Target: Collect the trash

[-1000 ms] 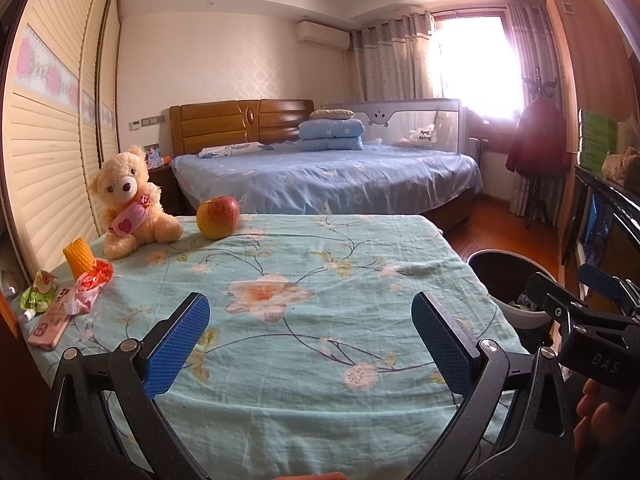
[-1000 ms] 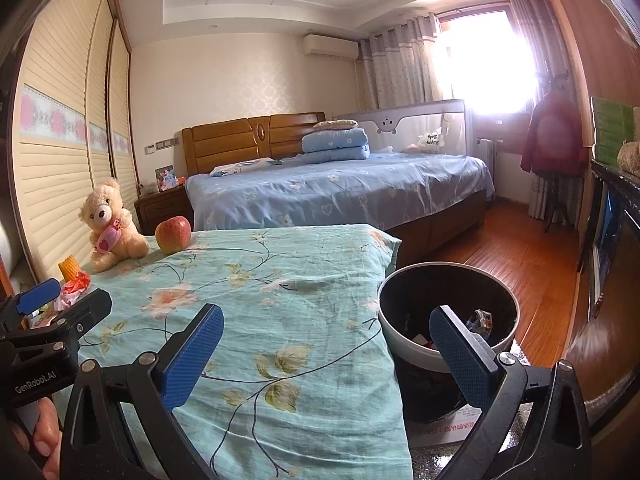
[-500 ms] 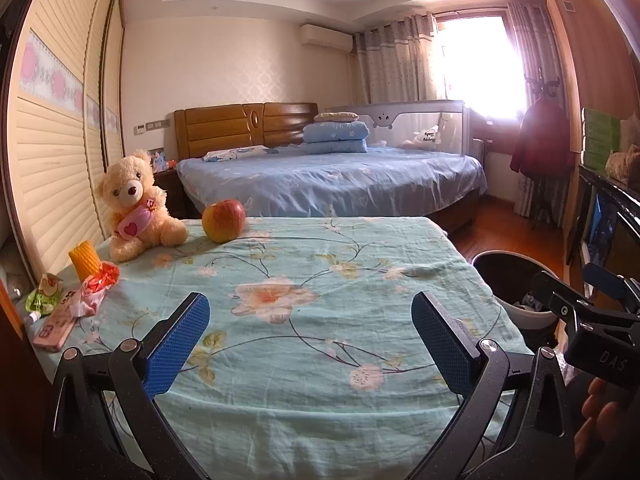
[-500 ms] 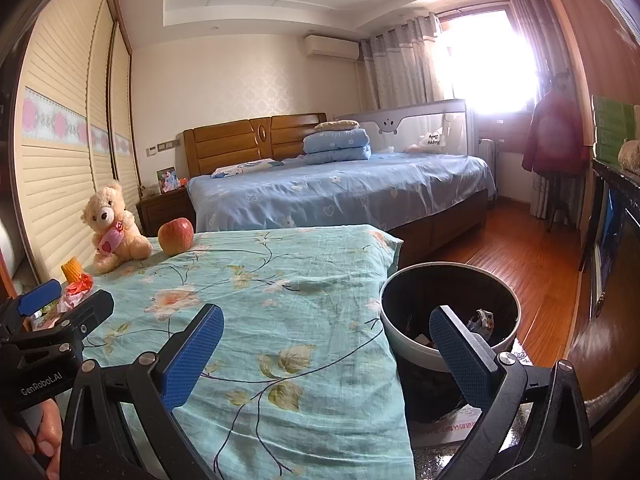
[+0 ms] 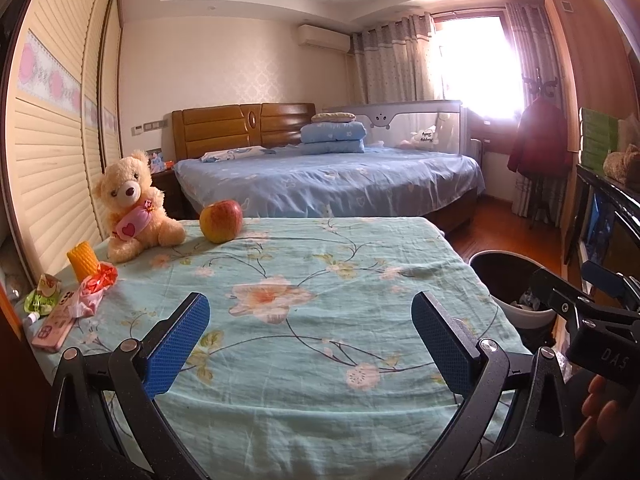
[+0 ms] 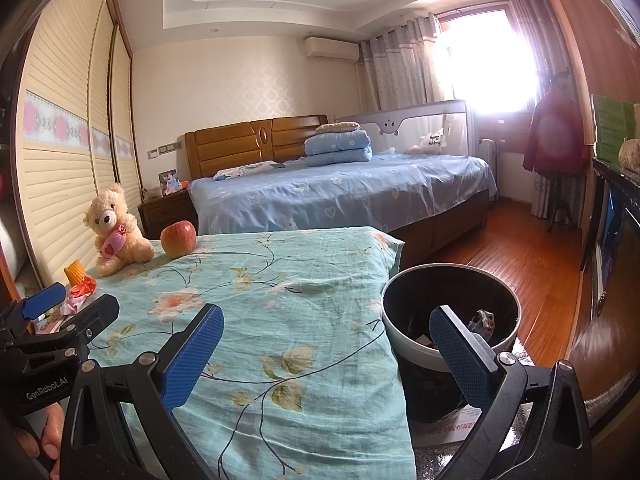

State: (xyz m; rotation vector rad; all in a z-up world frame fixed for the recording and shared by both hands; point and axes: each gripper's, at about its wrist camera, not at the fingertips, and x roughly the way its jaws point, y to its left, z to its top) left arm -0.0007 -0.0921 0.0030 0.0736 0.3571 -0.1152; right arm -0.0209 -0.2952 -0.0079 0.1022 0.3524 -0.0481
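A crumpled red and pink wrapper (image 5: 94, 290) and a green wrapper (image 5: 40, 300) lie at the left edge of the floral-covered table (image 5: 320, 320). The red wrapper also shows in the right wrist view (image 6: 80, 294). A black trash bin with a white rim (image 6: 448, 320) stands on the floor right of the table and holds scraps; it also shows in the left wrist view (image 5: 508, 280). My left gripper (image 5: 310, 332) is open and empty over the table's near side. My right gripper (image 6: 328, 352) is open and empty, between the table edge and the bin.
A teddy bear (image 5: 132, 204), an apple (image 5: 221, 221), a yellow corn-shaped piece (image 5: 83, 260) and a pink phone (image 5: 54, 326) lie on the table's left side. A blue bed (image 5: 328, 180) stands behind. A dark cabinet (image 6: 612, 280) is at the right.
The left wrist view has shifted slightly, with the table objects a little higher and to the right. Both grippers stay open and empty.
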